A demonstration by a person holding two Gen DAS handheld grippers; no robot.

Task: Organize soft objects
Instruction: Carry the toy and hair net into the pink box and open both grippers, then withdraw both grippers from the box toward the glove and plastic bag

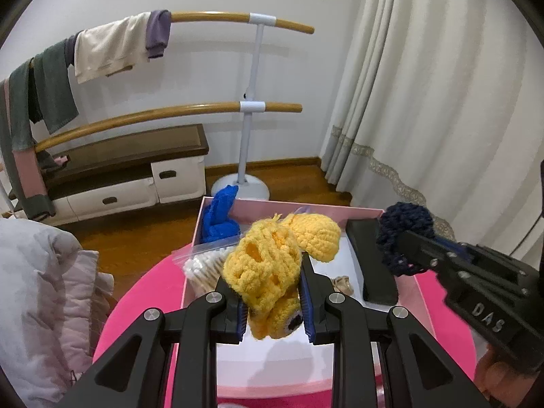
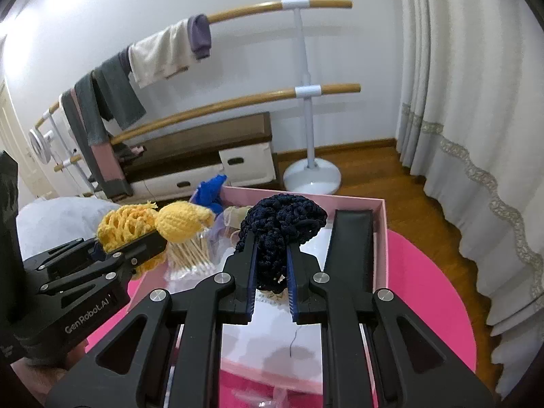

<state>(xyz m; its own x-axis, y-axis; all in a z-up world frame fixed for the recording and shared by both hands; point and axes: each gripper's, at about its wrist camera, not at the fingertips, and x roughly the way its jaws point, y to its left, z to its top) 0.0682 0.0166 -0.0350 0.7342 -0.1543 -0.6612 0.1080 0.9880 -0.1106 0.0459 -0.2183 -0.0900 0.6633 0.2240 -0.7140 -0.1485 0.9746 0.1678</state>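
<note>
Both tongs hover over the pink box [image 2: 380, 238]: left tongs [image 1: 272, 292] clamp yellow crochet [image 1: 265, 268], right tongs [image 2: 271, 272] clamp navy crochet [image 2: 282, 224].

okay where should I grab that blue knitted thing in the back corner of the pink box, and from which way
Grab the blue knitted thing by its upper end, which pokes above the pink box wall, coming down from above. It sits jammed in the corner, so a side approach would likely hit the walls. Both grippers are full now.
</note>
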